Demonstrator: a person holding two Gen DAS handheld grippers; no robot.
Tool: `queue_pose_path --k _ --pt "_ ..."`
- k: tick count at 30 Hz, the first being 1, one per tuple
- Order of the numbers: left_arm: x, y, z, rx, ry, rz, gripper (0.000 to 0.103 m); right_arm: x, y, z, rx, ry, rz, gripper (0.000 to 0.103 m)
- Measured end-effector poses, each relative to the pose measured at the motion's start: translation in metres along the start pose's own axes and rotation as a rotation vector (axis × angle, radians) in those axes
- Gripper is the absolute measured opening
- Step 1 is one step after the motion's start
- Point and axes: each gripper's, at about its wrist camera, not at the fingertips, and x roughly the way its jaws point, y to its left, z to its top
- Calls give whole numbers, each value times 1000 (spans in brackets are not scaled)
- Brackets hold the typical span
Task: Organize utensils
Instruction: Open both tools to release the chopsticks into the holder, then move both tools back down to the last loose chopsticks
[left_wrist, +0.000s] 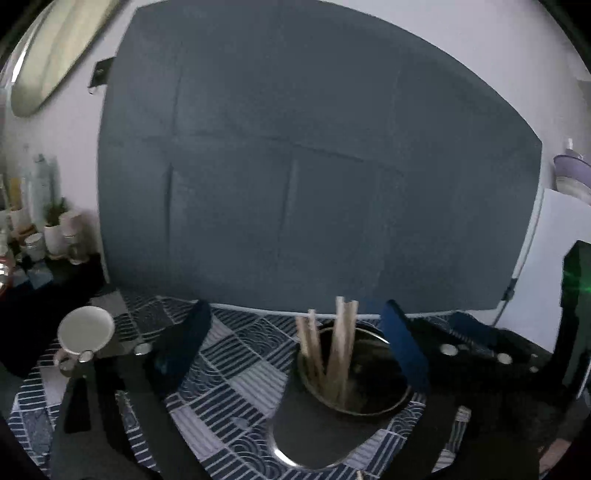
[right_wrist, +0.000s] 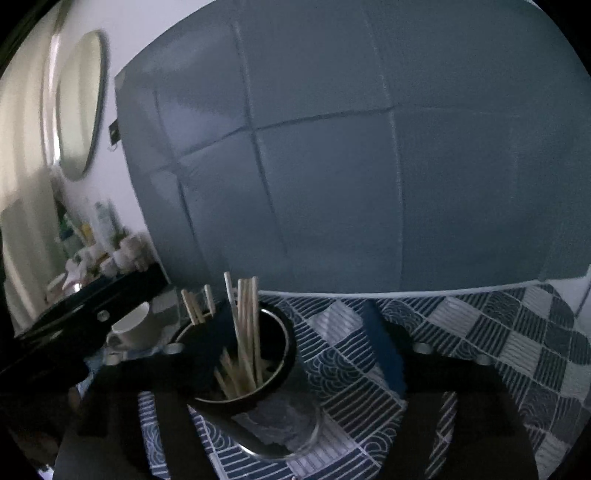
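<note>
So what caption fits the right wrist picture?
Open gripper around a dark cup of chopsticks on a patterned blue tablecloth.

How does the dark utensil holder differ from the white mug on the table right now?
The utensil holder is dark and shiny; the mug is white and matte. The holder has wooden chopsticks standing in it; the mug looks empty. The holder sits near the middle of the patterned tablecloth; the mug stands off at its left edge. Both stand upright, mouths open upward.
</note>
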Motion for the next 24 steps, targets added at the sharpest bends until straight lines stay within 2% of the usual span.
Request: queue_pose_path --k 1,2,10,24 --pt "-2 4 0 -5 5 13 97 -4 -2 1 12 -16 -10 85" --pt "-2 9 0 -11 15 23 97 -7 -3 1 19 -24 -24 86" --pt "-12 25 -21 -19 94 58 97 -15 -2 -10 26 26 -55 88" --pt "-18 23 -107 0 375 41 97 -14 -5 -86 33 272 -87 88"
